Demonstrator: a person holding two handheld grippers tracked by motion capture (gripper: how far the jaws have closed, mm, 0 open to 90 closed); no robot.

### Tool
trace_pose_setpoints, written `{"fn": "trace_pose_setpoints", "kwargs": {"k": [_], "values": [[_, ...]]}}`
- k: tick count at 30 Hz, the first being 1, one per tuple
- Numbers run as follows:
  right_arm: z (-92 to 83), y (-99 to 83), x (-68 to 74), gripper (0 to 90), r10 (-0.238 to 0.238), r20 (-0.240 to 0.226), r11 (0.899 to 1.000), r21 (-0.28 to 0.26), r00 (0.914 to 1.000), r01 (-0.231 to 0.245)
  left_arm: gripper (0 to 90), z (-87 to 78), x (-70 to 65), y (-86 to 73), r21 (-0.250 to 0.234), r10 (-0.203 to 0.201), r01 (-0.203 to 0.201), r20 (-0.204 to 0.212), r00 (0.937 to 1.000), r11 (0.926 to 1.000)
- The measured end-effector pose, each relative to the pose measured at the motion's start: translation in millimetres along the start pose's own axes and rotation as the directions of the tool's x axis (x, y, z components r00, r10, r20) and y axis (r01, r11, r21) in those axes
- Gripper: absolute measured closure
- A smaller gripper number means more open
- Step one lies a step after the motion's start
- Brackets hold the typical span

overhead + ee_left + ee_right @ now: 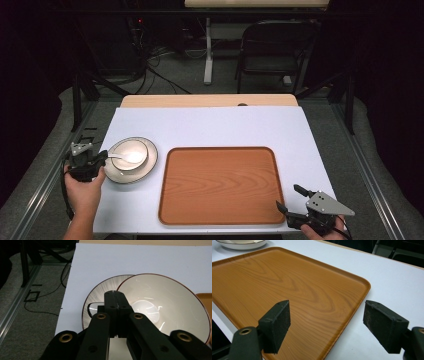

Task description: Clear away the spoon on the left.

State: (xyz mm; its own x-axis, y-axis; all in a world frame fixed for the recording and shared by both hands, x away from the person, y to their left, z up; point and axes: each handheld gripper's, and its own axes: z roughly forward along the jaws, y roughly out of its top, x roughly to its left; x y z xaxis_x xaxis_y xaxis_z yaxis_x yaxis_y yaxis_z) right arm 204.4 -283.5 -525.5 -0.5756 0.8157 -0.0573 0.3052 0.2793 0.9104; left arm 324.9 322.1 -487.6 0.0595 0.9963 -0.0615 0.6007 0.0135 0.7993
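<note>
A cream bowl (139, 148) (175, 297) with a dark red rim stands on a matching plate (150, 164) (100, 290) at the table's left. A white spoon (131, 158) (146, 310) lies in the bowl, its handle pointing left. My left gripper (102, 156) (113, 293) is shut, jaws pressed together, tips over the plate's left edge by the spoon handle; contact cannot be told. A wooden tray (220, 185) (287, 277) lies bare at the centre. My right gripper (288, 196) (327, 315) stands open over the tray's front right corner, nothing between its jaws.
A white sheet (210, 125) covers the table, with a wooden strip along the far edge. A folding chair (275, 45) and a table leg stand beyond. The plate (242, 245) appears at the far left of the right gripper view.
</note>
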Motion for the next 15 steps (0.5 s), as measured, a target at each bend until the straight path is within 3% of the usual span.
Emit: {"fn": "trace_pose_setpoints", "kwargs": {"k": [10, 11, 15], "values": [[0.0, 0.1, 0.1, 21.3, 0.001, 0.000, 1.000, 0.002, 1.0000, -0.001, 77.2, -8.0, 2.5, 9.6, -0.013, -0.035, 0.036, 0.020, 0.9992, 0.9993], [0.3, 0.1, -0.1, 21.4, 0.001, 0.001, 1.000, 0.001, 1.0000, -0.001, 72.2, -9.0, 3.1, 10.8, -0.011, -0.040, 0.040, 0.020, 0.9990, 0.9991], [0.3, 0.1, 0.1, 21.3, 0.001, 0.001, 1.000, 0.001, 1.0000, -0.001, 67.7, -10.1, 5.5, 13.7, -0.011, -0.073, 0.073, 0.019, 0.9971, 0.9972]]}}
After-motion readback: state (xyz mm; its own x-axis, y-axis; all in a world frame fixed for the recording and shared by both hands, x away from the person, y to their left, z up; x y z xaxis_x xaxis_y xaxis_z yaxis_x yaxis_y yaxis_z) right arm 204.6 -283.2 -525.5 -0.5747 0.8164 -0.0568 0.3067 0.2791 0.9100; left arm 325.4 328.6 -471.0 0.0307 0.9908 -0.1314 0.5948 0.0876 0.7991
